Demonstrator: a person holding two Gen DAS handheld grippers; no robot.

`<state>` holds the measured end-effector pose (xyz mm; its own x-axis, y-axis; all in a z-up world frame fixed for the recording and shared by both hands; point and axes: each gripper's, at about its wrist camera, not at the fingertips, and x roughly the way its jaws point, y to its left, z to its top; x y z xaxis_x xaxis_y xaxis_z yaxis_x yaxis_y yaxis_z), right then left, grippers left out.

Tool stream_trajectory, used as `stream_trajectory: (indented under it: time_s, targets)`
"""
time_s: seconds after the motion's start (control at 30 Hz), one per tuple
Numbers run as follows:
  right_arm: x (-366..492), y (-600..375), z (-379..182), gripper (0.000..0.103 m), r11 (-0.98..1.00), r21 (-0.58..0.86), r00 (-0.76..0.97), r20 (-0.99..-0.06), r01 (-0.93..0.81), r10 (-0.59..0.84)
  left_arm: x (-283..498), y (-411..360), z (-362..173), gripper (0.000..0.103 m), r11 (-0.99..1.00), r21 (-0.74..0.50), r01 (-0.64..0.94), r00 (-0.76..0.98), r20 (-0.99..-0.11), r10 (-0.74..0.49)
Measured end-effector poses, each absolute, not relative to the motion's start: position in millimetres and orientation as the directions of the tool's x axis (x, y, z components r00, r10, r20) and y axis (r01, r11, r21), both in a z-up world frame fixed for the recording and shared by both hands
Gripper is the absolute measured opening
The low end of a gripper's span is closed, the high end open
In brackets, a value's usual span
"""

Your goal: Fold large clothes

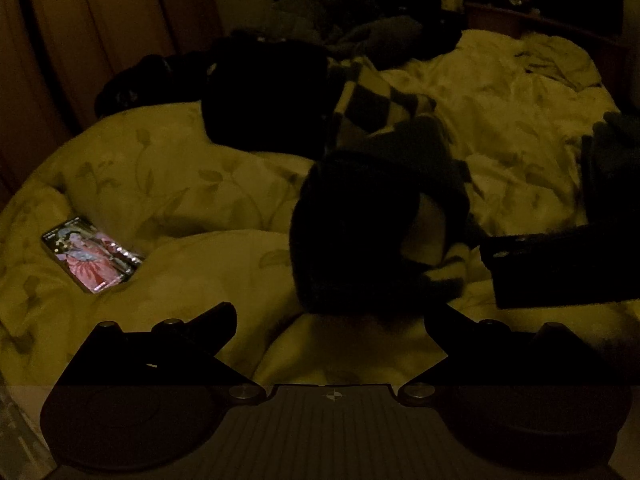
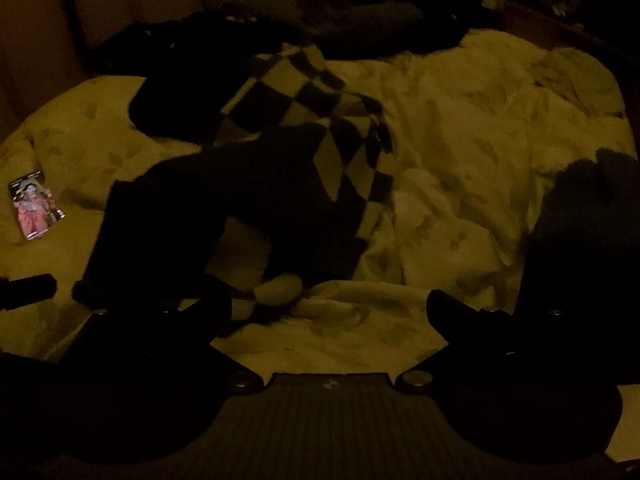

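Observation:
A black and cream checkered garment (image 1: pixel 372 108) with dark sleeves lies crumpled on the pale leaf-print duvet (image 1: pixel 160 168); it shows in the right wrist view (image 2: pixel 304 104) too. A dark sleeve end (image 1: pixel 352 232) bunches just ahead of my left gripper (image 1: pixel 332 316), which is open and empty above the duvet. My right gripper (image 2: pixel 330 304) is open and empty, with the garment's hem (image 2: pixel 276 288) just ahead of its left finger. The right gripper's body shows at the right of the left wrist view (image 1: pixel 560 264).
A lit phone (image 1: pixel 93 254) lies on the duvet at the left, also in the right wrist view (image 2: pixel 35 206). More dark clothes (image 1: pixel 340 12) pile at the bed's far side. A dark item (image 2: pixel 584 220) lies at the right. Wooden wall panels (image 1: pixel 80 20) stand at the left.

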<state>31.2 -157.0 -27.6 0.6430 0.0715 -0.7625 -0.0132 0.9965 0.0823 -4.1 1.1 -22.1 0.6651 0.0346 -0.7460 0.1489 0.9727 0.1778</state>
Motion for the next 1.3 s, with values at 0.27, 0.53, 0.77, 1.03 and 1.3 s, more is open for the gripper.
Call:
stream_trajectory:
  time_s: [0.27, 0.53, 0.77, 1.03, 1.3]
  targets:
    - [28.9, -156.7, -26.5, 0.103, 0.997, 0.076, 0.658, -0.751, -0.001, 0.058, -4.2, 8.3, -26.3, 0.103, 0.976, 0.176, 0.126, 0.664, -0.746, 0.049]
    - [26.2, -153.1, -29.1, 0.103, 0.998, 0.055, 0.659, -0.751, -0.01, 0.048, -6.2, 10.1, -31.2, 0.103, 0.977, 0.174, 0.125, 0.659, -0.751, 0.05]
    - [22.2, -155.5, -30.6, 0.103, 0.994, 0.109, 0.673, -0.734, -0.021, 0.094, -5.8, 13.4, -33.3, 0.103, 0.98, 0.158, 0.119, 0.658, -0.752, 0.041]
    - [20.6, -149.9, -34.4, 0.103, 0.993, 0.112, 0.663, -0.741, -0.035, 0.107, -7.0, 14.2, -37.5, 0.103, 0.98, 0.153, 0.124, 0.651, -0.758, 0.036]
    - [20.4, -150.4, -40.2, 0.103, 0.991, 0.127, 0.638, -0.761, -0.036, 0.121, -7.6, 14.8, -39.1, 0.103, 0.981, 0.151, 0.119, 0.647, -0.761, 0.039]
